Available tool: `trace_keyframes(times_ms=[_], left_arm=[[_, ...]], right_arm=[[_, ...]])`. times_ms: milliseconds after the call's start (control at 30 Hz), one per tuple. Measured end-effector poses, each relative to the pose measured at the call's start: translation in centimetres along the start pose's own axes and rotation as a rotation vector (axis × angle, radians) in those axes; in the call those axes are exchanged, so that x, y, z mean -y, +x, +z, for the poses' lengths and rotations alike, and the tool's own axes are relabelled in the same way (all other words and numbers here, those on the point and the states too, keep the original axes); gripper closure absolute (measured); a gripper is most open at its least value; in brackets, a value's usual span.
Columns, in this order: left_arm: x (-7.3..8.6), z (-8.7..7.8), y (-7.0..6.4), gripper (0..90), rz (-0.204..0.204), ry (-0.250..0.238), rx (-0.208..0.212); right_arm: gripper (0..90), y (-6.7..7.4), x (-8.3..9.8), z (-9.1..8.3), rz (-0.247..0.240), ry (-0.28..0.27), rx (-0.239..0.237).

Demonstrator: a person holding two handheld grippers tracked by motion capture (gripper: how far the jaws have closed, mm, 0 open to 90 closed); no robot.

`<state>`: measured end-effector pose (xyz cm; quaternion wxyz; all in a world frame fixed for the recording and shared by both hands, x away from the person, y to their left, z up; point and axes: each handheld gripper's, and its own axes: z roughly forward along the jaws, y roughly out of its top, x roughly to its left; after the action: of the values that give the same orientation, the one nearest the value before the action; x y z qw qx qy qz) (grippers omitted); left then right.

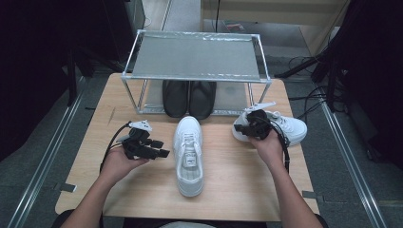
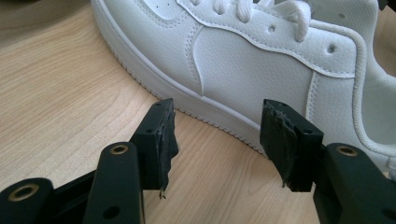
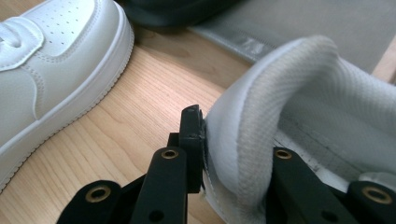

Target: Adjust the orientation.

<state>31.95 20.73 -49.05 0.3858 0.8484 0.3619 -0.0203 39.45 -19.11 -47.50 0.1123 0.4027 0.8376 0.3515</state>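
Right gripper view first: right gripper (image 3: pixel 233 158) clamped on the padded heel collar of the sneaker (image 3: pixel 299 107), one pad outside, the other tucked inside the opening. No earlier shot to compare, so just calling it a grip on the collar. Looks like the shoe is about to go onto the rack (image 1: pixel 196 54), next to the black shoes (image 1: pixel 189 97) already parked on the bottom shelf.

Tips for doing it well: bite deep on the collar, not just the soft edge, otherwise likely to slip or fold. Lift level, keep the toe from dragging on the table (image 1: pixel 228 190), watch the rack's front post on the way in.

Left gripper (image 1: pixel 145 147) hanging out with jaws wide, nothing between them, parked just beside the second white shoe (image 1: pixel 189 154) in the middle of the table, pointing at its side near the sole. Close, but not touching from what can be seen. Held sneaker sits at the right end of the table, close to the rack's right leg.
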Motion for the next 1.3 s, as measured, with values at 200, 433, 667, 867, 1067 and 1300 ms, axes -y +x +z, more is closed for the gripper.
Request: trace_keyframes(times_ms=[200,433,667,867,1067,1300], left_arm=[[-0.1,0.0,0.0,45.5,0.001,0.000,0.007],[-0.2,-0.1,0.1,45.5,-0.002,-0.013,0.008],[-0.3,-0.2,0.2,45.5,0.002,-0.011,0.013],[-0.7,0.0,0.1,45.5,0.008,-0.012,0.013],[-1.0,0.1,0.1,45.8,0.019,-0.024,0.010],[-1.3,0.0,0.4,45.7,0.018,-0.033,0.023]], right_arm=[[77.3,1.2,-0.3,-1.3,-0.030,-0.029,0.010],[77.1,4.1,0.4,-2.7,-0.100,0.003,-0.025],[76.9,6.5,1.5,-4.4,-0.142,0.020,-0.066],[76.6,8.7,2.6,-4.8,-0.165,0.044,-0.090],[76.5,10.8,3.7,-4.7,-0.189,0.079,-0.143],[76.8,13.1,4.2,-3.2,-0.247,0.133,-0.178]])
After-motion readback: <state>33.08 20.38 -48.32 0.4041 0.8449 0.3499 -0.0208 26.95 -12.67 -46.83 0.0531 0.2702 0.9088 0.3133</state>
